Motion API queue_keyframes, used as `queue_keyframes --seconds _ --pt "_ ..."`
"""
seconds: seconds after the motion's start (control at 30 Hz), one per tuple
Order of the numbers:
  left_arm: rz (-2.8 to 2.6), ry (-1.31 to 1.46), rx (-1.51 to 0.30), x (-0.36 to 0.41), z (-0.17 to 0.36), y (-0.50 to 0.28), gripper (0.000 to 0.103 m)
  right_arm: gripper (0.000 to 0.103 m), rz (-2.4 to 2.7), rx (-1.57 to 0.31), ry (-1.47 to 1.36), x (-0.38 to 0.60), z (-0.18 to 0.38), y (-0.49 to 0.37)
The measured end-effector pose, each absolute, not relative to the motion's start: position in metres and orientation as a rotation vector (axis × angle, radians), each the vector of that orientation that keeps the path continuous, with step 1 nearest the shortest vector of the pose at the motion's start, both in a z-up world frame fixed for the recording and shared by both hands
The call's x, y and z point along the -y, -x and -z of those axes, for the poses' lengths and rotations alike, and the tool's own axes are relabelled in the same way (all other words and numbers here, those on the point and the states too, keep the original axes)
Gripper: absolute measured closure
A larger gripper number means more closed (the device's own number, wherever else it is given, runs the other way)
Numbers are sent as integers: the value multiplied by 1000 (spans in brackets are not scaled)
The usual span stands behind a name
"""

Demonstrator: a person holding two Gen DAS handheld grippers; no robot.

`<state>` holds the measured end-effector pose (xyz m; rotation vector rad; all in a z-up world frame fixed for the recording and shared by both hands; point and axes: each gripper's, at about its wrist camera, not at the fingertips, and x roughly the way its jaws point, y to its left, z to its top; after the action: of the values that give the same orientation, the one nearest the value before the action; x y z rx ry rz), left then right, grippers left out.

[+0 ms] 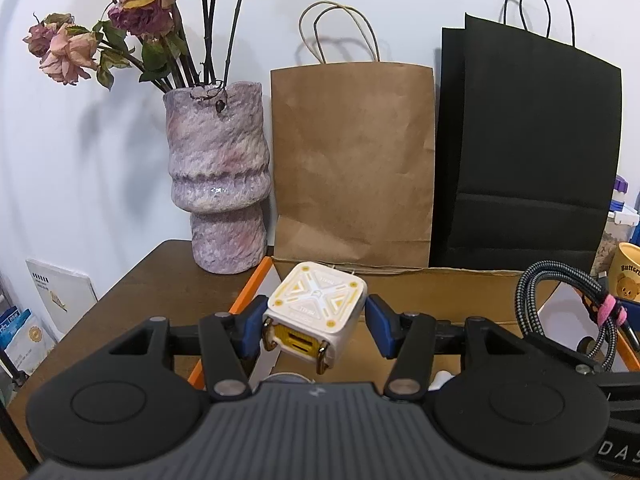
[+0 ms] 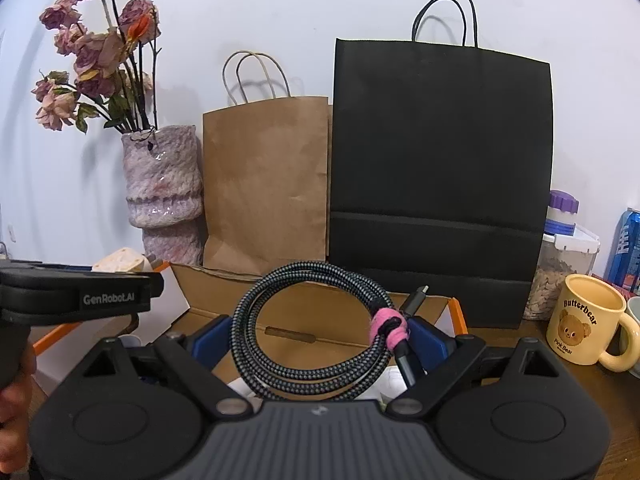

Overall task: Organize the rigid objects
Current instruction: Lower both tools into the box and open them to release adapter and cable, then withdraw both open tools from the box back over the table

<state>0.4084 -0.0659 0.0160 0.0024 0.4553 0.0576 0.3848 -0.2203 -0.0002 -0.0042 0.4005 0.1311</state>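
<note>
We hold the left gripper point(image 1: 316, 326) over the near left part of an open cardboard box point(image 1: 440, 292), and between its blue pads sits a white and yellow cube charger point(image 1: 316, 312), tilted, with its metal prongs pointing down toward us. The left pad touches the cube's side; the right pad stands just off its other side with a sliver of gap, so the jaws look slack around it, and we cannot tell what bears the cube's weight.

Our right gripper point(image 2: 320, 340) is spread wide around a coiled braided cable point(image 2: 312, 332), which is bound with a pink strap point(image 2: 386, 328) on its right side. Both blue pads press against the outside of the coil, so the cable is gripped, hanging above the middle of the box. One plug end point(image 2: 416, 296) sticks up behind the strap.

The box lies on a brown table point(image 1: 160, 280), orange trim along its left edge point(image 1: 248, 292). At the table's back edge, against the white wall, stand a pink mottled vase point(image 1: 218, 184) of dried roses point(image 1: 120, 12) toward the left corner, a brown paper bag point(image 1: 352, 160) in the middle, and a black paper bag point(image 2: 440, 168) beside it. Toward the right edge we see a yellow bear mug point(image 2: 588, 320), a jar with a purple lid point(image 2: 564, 240) and a blue can point(image 2: 628, 248).
</note>
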Motion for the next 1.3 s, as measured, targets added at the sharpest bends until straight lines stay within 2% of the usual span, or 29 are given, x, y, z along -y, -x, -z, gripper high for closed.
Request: queue_keyframes --seconds 0.03,0.1,0.17,0.2,1.3 --pt "-66 -4 -447 65 -17 -408 43 8 -131 -408 1 220 1 -386" --pt "-65 -5 -425 64 -19 -406 19 8 -126 -412 -3 222 2 -386" --pt "-71 -4 -409 63 -21 -404 4 0 -118 -406 -5 224 2 -385" --pt "-75 -4 -404 62 -22 -403 0 0 -118 -401 -4 224 1 -384" --pt "-82 11 -425 55 -30 -391 0 0 -122 -386 4 223 -8 -366"
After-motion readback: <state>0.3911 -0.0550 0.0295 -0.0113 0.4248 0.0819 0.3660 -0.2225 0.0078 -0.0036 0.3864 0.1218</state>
